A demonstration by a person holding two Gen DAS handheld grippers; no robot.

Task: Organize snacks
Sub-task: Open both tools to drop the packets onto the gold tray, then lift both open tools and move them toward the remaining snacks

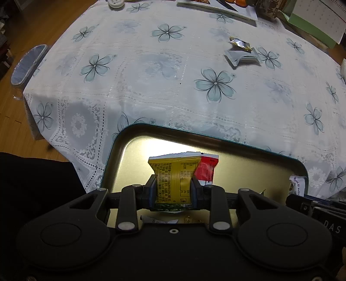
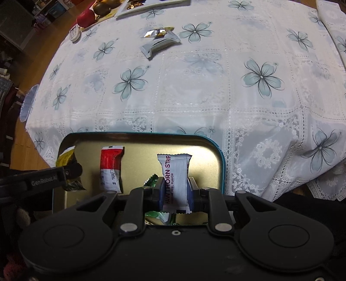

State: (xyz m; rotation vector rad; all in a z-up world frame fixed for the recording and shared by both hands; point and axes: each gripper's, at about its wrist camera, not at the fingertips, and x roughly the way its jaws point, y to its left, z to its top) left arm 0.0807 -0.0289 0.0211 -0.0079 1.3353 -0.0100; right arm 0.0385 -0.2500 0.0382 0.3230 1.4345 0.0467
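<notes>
A gold tin tray with a teal rim (image 1: 121, 138) (image 2: 218, 151) sits at the near edge of the table. Over it, my left gripper (image 1: 173, 190) is shut on a yellow snack packet (image 1: 173, 173), held upright. A red and white packet (image 1: 206, 169) (image 2: 111, 166) stands in the tray beside it. My right gripper (image 2: 174, 193) is shut on a white hawthorn strip packet (image 2: 175, 173), also upright over the tray. Green packets (image 2: 156, 217) lie in the tray below it. The left gripper's side (image 2: 43, 181) shows at the left of the right wrist view.
Two loose packets lie farther out on the flowered tablecloth (image 1: 173, 86): a silver-grey one (image 1: 242, 57) (image 2: 160, 46) and a gold foil one (image 1: 241, 43) (image 2: 159, 32). Fruit and a white tray (image 2: 151, 6) stand at the far edge. Wooden floor lies left.
</notes>
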